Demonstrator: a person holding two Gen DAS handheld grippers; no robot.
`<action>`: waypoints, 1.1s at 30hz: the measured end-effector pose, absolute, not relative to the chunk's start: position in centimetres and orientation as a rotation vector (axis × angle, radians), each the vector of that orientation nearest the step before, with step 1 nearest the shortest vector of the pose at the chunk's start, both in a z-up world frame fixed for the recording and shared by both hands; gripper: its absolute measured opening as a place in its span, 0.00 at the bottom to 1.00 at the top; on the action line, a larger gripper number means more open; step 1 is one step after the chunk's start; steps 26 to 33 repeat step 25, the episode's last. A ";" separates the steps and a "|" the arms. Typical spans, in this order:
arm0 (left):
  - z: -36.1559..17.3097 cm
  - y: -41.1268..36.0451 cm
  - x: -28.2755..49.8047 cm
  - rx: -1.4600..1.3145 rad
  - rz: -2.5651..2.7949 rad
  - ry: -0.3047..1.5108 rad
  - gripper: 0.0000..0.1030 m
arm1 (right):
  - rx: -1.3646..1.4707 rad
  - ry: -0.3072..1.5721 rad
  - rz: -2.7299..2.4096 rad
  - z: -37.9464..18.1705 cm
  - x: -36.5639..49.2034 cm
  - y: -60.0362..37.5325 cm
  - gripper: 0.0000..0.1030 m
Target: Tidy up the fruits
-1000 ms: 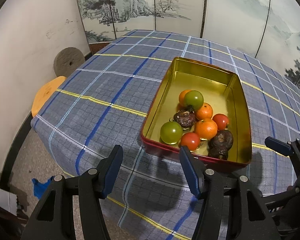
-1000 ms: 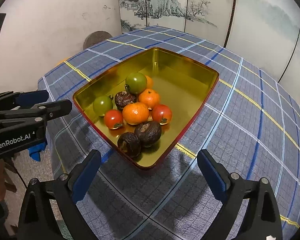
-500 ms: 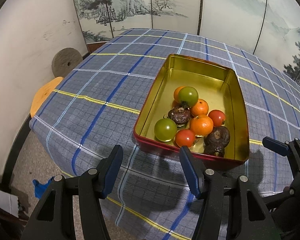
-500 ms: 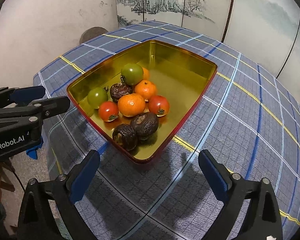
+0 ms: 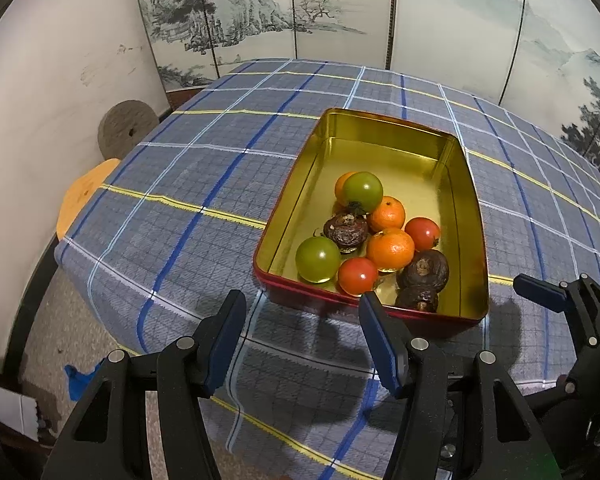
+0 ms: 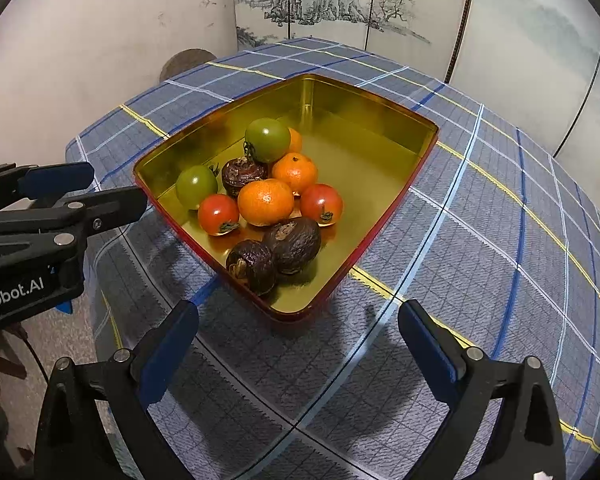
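Note:
A gold-lined tin with a red outside (image 5: 472,208) (image 6: 380,148) rests on a blue plaid tablecloth. Inside it lie several fruits bunched together: two green tomatoes (image 5: 318,259) (image 6: 267,140), two red tomatoes (image 5: 357,276) (image 6: 321,204), oranges (image 5: 390,249) (image 6: 265,202) and three dark wrinkled fruits (image 5: 423,269) (image 6: 293,244). My left gripper (image 5: 302,330) hovers open and empty just short of the tin's near edge. In the right wrist view my right gripper (image 6: 298,346) stands open and empty before the tin's near corner. Each gripper shows at the side of the other's view.
The plaid-covered table (image 5: 204,200) ends close on the left, with floor below. An orange stool top (image 5: 82,196) and a grey round disc (image 5: 124,130) sit by the white wall. A painted folding screen (image 5: 380,8) stands behind the table.
In the left wrist view the tin and fruits have drifted slightly leftward and up; in the right wrist view the tin has slid a little left. Both pairs of jaws stay as wide as before.

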State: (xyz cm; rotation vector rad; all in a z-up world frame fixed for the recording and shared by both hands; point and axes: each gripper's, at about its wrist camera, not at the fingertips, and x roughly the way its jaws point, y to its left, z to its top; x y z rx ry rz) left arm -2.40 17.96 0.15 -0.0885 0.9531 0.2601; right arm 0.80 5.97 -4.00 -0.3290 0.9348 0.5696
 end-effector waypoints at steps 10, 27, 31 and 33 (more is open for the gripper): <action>0.1 17.8 -2.4 -0.089 0.259 0.956 0.58 | -0.335 0.946 0.567 -4.4 0.8 6.0 0.96; 0.0 17.5 -2.2 -0.095 0.240 0.962 0.58 | -0.334 0.952 0.566 -4.4 0.7 6.1 0.96; 0.0 17.5 -2.2 -0.095 0.240 0.962 0.58 | -0.334 0.952 0.566 -4.4 0.7 6.1 0.96; 0.0 17.5 -2.2 -0.095 0.240 0.962 0.58 | -0.334 0.952 0.566 -4.4 0.7 6.1 0.96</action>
